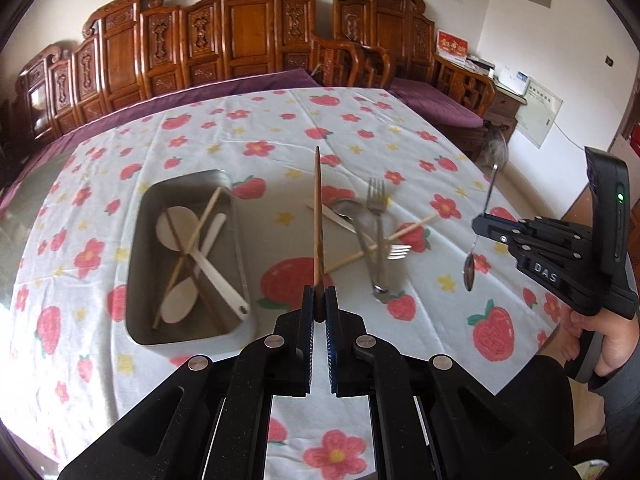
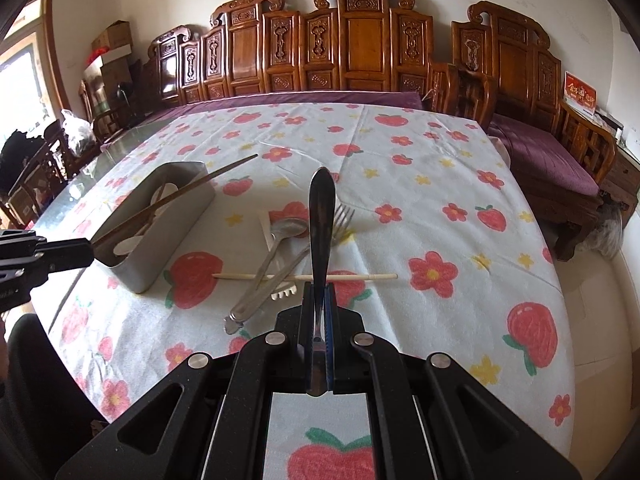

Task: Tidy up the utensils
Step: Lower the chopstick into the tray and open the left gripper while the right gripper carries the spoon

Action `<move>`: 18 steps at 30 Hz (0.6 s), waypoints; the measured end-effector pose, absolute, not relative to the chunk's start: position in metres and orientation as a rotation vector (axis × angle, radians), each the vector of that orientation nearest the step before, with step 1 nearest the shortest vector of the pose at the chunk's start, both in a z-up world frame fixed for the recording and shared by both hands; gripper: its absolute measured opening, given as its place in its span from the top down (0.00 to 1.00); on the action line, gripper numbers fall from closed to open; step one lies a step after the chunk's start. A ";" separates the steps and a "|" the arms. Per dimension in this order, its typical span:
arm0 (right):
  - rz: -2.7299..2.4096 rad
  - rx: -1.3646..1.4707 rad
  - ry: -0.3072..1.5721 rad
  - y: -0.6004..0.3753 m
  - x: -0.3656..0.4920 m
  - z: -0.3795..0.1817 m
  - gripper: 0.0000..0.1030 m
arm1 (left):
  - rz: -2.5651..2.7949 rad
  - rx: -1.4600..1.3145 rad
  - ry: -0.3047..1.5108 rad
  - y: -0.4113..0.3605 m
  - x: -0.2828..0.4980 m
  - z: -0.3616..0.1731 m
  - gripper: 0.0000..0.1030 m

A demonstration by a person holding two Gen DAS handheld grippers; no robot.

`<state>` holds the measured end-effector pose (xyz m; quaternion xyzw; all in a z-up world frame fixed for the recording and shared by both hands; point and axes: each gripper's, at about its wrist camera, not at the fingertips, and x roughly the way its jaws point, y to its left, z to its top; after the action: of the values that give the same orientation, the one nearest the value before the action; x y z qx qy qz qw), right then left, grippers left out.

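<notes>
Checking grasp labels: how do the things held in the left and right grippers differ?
The left gripper is shut on a dark wooden chopstick; the right gripper is shut on a metal spoon. The chopstick is thin, straight and matte; the spoon is broader, shiny, and ends in a bowl. Both are clamped and off the tablecloth.

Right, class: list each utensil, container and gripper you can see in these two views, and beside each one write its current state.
Left gripper: shut on the dark chopstick, held above the table.
Right gripper: shut on the metal spoon, lifted.
Metal tray: open, holding white spoons and chopsticks.
Forks: lying loose on the tablecloth, crossed.
Second metal spoon: lying in that pile.
Pale chopstick: lying flat under the pile.
</notes>
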<state>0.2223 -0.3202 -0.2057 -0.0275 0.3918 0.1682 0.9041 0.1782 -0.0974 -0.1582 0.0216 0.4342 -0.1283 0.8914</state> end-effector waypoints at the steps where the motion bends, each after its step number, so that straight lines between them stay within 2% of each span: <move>1: 0.353 -0.057 0.806 -0.318 0.222 -0.204 0.95 | -0.259 0.041 0.898 -0.094 0.178 -0.157 0.96; 18: 0.411 -0.108 0.784 -0.274 0.228 -0.196 0.95 | -0.151 -0.008 0.896 -0.020 0.190 -0.163 0.96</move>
<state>0.2276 -0.2737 -0.1957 -0.0521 0.3791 0.1986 0.9023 0.1904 -0.0204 -0.1631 -0.0036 0.4328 -0.0730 0.8985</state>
